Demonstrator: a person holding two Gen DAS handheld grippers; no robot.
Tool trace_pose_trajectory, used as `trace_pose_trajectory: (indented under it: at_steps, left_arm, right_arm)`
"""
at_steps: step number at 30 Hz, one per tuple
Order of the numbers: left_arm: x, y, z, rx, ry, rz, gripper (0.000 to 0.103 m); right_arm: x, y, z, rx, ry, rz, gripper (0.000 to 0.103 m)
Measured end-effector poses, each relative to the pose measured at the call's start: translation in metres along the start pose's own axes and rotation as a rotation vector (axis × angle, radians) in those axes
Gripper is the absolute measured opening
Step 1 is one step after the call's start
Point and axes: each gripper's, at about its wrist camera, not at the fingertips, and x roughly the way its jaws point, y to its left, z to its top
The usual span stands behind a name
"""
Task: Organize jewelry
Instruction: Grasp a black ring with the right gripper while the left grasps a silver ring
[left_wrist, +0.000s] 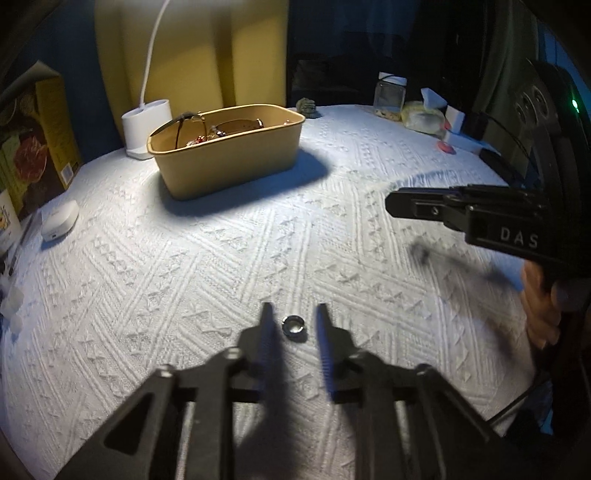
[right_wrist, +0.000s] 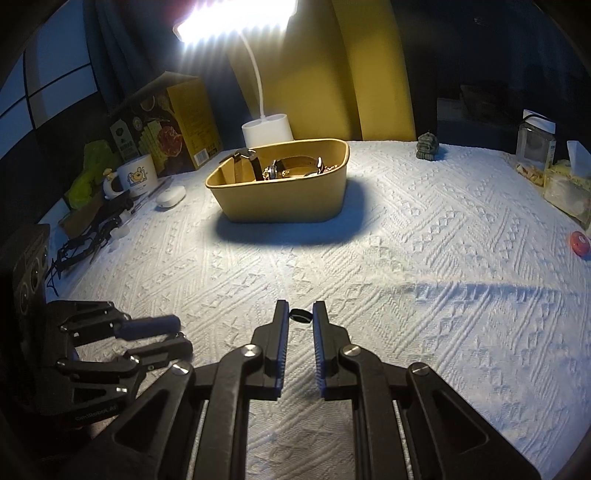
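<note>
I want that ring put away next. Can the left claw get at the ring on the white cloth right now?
Probably yes. The left claw is open, and the ring lies flat on the cloth between its fingertips, with nothing covering or blocking it.

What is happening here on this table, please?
A person is sorting jewelry with two handheld grippers. The left gripper is open and low over the white cloth, with a silver ring lying between its fingers, not yet gripped. The right gripper seems to pinch a dark ring at its fingertips. The tan box further back already holds watches and other pieces.
</note>
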Motion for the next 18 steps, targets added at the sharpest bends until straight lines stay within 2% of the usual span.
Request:
trace_pose_trajectory:
  at_steps: [7,18]
  left_arm:
    - [-0.002,0.0,0.001,-0.012,-0.003,-0.024,0.012]
    - [-0.021,0.017,0.021,-0.045,-0.08,-0.026,0.012]
  right_arm:
    - [-0.002,0.0,0.006,-0.002,-0.007,-0.005,0.012]
    - [-0.008,0.004,0.038,-0.032,-0.035,-0.016,0.012]
